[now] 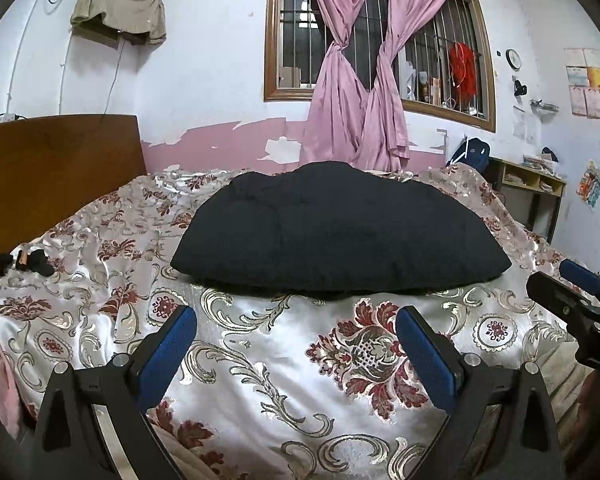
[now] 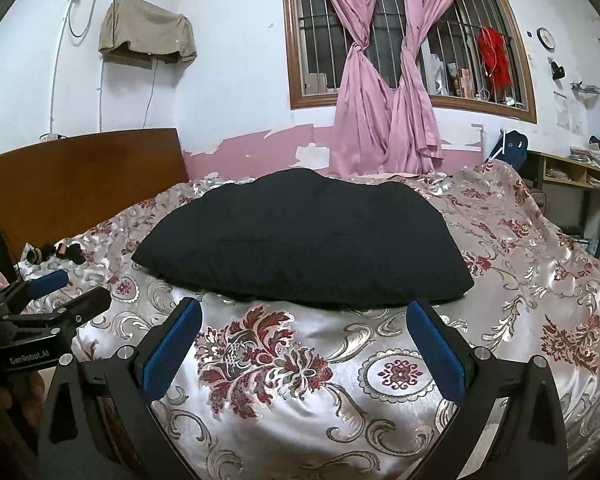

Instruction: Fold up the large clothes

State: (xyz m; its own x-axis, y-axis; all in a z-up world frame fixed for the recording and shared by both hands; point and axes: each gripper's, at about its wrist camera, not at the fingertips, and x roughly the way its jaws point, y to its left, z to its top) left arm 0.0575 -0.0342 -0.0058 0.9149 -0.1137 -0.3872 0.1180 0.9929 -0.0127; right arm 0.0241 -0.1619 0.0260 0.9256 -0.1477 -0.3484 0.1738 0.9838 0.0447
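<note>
Blue-padded, the left tongs (image 1: 296, 334) and right tongs (image 2: 304, 330) both gape wide, holding nothing, side by side above the floral satin bedspread (image 2: 380, 412). Just beyond them, the black garment (image 2: 304, 240) lies folded mid-bed.

The bed cover (image 1: 300, 360) is seen as glossy satin cloth, brocaded in red and silver; the black garment (image 1: 332, 232) on it is matt, finely textured cloth; the headboard (image 1: 52, 172) is smooth varnished wood; the left claw (image 1: 296, 344) is faced with rough blue pads (image 1: 168, 356) on matt black plastic; the curtains (image 1: 352, 92) are softly sheened pink cloth.
</note>
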